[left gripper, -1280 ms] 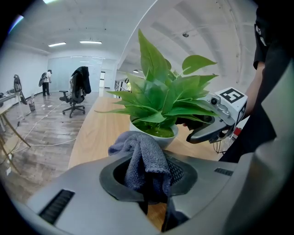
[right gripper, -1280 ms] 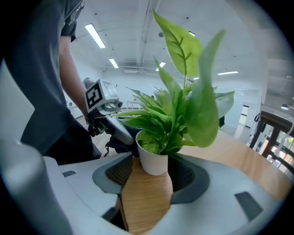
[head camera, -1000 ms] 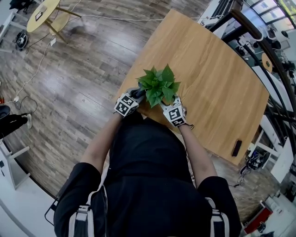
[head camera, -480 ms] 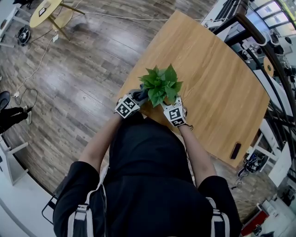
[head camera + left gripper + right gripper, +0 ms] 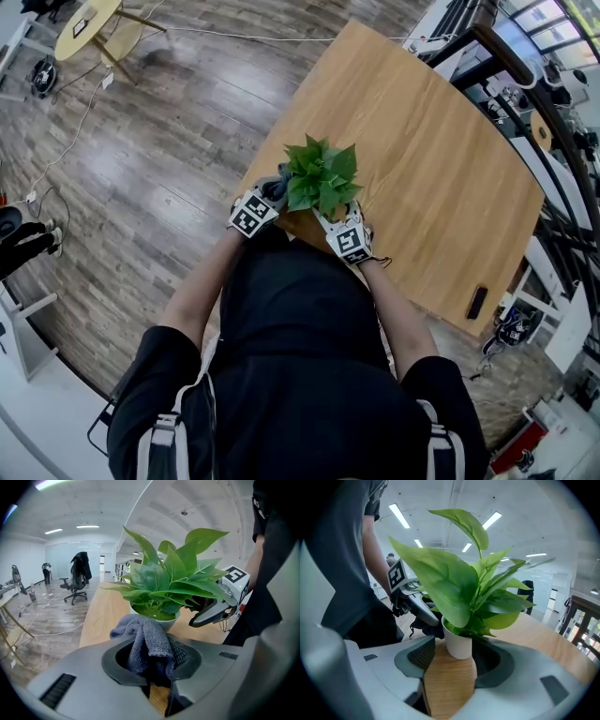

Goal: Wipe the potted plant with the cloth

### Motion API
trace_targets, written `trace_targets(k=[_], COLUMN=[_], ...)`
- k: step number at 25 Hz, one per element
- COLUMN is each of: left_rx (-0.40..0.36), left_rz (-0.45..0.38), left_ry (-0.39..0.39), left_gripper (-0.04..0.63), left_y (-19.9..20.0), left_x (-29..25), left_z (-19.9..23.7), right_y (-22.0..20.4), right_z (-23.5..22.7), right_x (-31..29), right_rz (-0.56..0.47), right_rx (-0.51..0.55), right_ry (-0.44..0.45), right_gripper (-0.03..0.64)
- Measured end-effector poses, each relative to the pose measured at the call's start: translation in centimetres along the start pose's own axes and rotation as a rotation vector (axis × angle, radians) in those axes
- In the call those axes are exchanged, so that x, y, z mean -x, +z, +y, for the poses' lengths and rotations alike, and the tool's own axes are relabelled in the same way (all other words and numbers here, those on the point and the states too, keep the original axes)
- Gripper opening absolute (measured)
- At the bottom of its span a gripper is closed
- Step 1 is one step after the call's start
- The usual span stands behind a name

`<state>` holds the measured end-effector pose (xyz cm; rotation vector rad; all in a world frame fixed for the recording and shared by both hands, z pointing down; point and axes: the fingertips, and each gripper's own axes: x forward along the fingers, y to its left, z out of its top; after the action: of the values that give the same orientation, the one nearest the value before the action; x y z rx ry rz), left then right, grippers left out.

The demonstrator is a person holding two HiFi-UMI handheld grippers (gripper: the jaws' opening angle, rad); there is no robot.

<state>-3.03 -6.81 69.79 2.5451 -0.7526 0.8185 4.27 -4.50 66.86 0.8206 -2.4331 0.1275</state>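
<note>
The potted plant [image 5: 321, 177], green leaves in a small white pot [image 5: 458, 643], stands near the front edge of the wooden table [image 5: 431, 169]. My left gripper [image 5: 275, 191] is at the plant's left and is shut on a grey-blue cloth [image 5: 146, 640]. The bunched cloth sits just in front of the pot [image 5: 157, 617], below the leaves. My right gripper [image 5: 329, 215] is open at the plant's right. In the right gripper view the pot stands between the tips of the right gripper [image 5: 457, 659], with a gap at each side. The leaves hide the pot in the head view.
A small dark flat object [image 5: 478, 302] lies near the table's right edge. The table's near edge runs just under both grippers. A round yellow table [image 5: 89, 26] and cables are on the wood floor at far left. An office chair [image 5: 75, 584] stands far behind.
The right gripper has slid a little left, closer under the leaves. The left gripper with the cloth has edged up against the foliage.
</note>
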Motion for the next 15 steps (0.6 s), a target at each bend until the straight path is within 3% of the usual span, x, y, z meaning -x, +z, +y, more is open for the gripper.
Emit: trace_targets(k=[5,10,15], left_rx=[0.019,0.009,-0.018], left_rz=[-0.003,0.009,0.022], left_ry=[0.008,-0.009,-0.040], left_gripper=[0.114,0.113,0.113], left_y=[-0.2,0.0,0.2], left_x=[0.1,0.0,0.0], left_z=[0.5,0.5,-0.2], right_y=[-0.9,-0.2,-0.3], right_z=[-2.5,-2.6,-2.8], right_x=[-0.2,-1.3,-1.4], right_rz=[0.027,0.021,0.022], right_rx=[-0.037,0.021,-0.001], right_ry=[-0.051,0.019,-0.002], right_gripper=[0.232,0.232,0.232])
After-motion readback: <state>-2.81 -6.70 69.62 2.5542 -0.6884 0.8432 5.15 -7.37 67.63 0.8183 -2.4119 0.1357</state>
